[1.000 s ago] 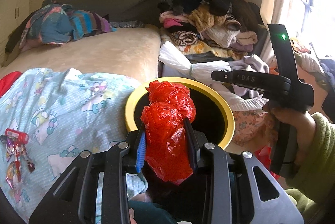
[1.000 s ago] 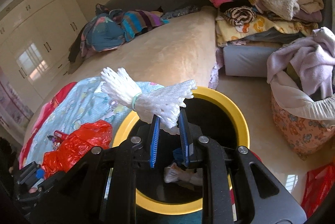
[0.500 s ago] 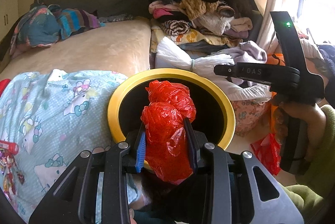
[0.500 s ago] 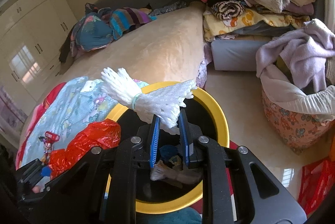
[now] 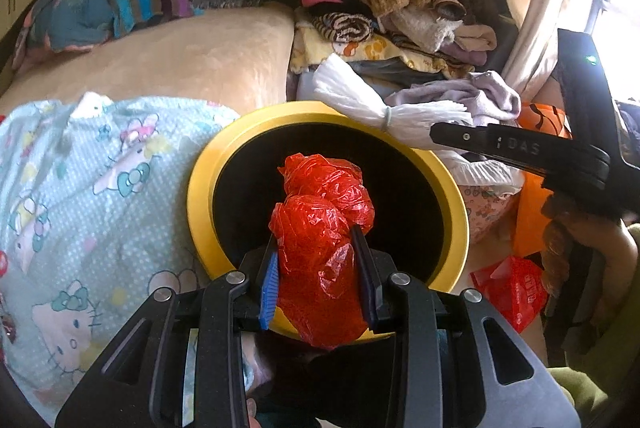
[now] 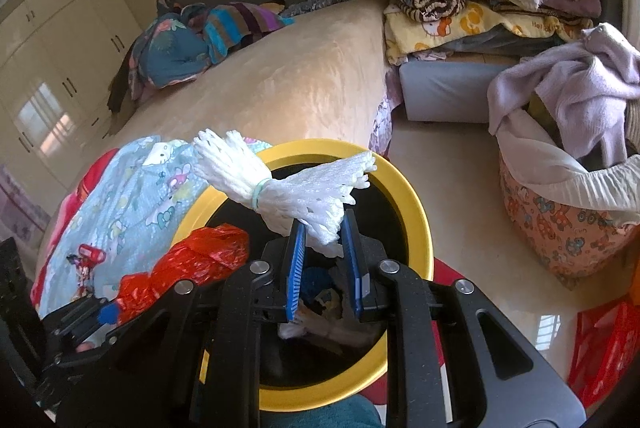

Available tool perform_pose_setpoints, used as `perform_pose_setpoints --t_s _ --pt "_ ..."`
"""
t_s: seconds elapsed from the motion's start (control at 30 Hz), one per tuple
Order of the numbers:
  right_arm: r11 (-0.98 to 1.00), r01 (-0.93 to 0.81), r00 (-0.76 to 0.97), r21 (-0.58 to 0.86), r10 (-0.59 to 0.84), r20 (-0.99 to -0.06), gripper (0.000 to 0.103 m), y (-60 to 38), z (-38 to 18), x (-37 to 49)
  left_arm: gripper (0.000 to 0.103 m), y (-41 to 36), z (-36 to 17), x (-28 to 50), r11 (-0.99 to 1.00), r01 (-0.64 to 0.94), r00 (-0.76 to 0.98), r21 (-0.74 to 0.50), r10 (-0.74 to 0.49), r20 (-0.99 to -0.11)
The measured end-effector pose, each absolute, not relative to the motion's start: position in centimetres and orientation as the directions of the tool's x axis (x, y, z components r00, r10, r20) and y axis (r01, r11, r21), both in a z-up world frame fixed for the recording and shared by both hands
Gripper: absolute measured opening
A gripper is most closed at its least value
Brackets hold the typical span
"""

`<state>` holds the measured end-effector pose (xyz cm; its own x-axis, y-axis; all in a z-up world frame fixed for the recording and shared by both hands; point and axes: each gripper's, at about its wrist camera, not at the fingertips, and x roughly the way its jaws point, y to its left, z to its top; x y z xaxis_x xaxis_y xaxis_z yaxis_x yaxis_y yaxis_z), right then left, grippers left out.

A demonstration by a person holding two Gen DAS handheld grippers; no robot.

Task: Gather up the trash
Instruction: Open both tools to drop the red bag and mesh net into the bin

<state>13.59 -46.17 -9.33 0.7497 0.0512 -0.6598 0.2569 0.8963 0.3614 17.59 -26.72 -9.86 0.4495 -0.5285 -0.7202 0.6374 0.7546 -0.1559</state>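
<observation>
A black bin with a yellow rim (image 5: 200, 204) stands on the floor beside the bed. My left gripper (image 5: 316, 240) is shut on a crumpled red plastic bag (image 5: 320, 196), which hangs over the bin's mouth. My right gripper (image 6: 323, 228) is shut on the lower end of a white foam net bundle (image 6: 288, 188) tied with a green band, held above the same yellow rim (image 6: 416, 212). Some trash (image 6: 320, 308) lies at the bottom of the bin. The right view also shows the red plastic bag (image 6: 200, 260) at its lower left. In the left view the white bundle (image 5: 360, 96) sticks out past the rim.
A Hello Kitty blanket (image 5: 80, 188) covers the bed left of the bin. Piled clothes (image 5: 380, 8) rise behind it. A patterned laundry basket (image 6: 560, 220) stands on the floor to the right, with another red bag (image 5: 512, 288) on the floor near it. A small wrapper (image 6: 86, 256) lies on the blanket.
Both grippers came forward and lower over the bin, which now looks larger. The red bag moved from the rim's edge to over the opening. Both grips held.
</observation>
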Motion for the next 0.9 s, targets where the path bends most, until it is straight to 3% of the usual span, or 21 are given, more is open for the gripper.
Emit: perform_pose_setpoints --t_s 0.1,0.13,0.17,0.2,0.27,0.37,0.73,0.9 --pt "0.898 0.253 0.743 0.360 0.058 -0.667 0.017 -46.2 -9.7 13.8 0.033 -27.0 -10.4 18.3 0.757 0.628 0.430 -0.178 -0.528 -0.732" --pt "0.898 0.255 0.739 0.359 0.058 -0.671 0.025 -46.2 -9.8 13.9 0.034 -27.1 -10.6 18.6 0.760 0.623 0.425 -0.185 -0.527 -0.736" --pt "0.896 0.261 0.736 0.358 0.055 -0.675 0.033 -46.3 -10.0 13.9 0.039 -27.0 -10.7 18.8 0.764 0.617 0.425 -0.188 -0.525 -0.737" --pt "0.895 0.264 0.736 0.360 0.054 -0.675 0.035 -46.3 -10.0 14.0 0.042 -27.0 -10.7 19.0 0.767 0.613 0.428 -0.189 -0.523 -0.737" --pt "0.895 0.272 0.733 0.354 0.046 -0.679 0.040 -46.4 -10.1 14.0 0.060 -26.8 -10.7 19.0 0.774 0.608 0.443 -0.176 -0.515 -0.734" --pt "0.895 0.278 0.734 0.349 0.036 -0.678 0.048 -46.5 -10.0 13.9 0.073 -26.2 -10.3 19.0 0.786 0.592 0.459 -0.178 -0.511 -0.727" --pt "0.911 0.240 0.745 0.336 0.049 -0.665 0.067 -44.7 -8.6 13.3 0.093 -22.9 -7.8 17.8 0.832 0.533 0.539 -0.153 -0.473 -0.697" --pt "0.923 0.205 0.756 0.324 0.061 -0.652 0.073 -43.1 -7.5 13.2 0.096 -20.3 -6.6 17.6 0.861 0.482 0.575 -0.162 -0.450 -0.683"
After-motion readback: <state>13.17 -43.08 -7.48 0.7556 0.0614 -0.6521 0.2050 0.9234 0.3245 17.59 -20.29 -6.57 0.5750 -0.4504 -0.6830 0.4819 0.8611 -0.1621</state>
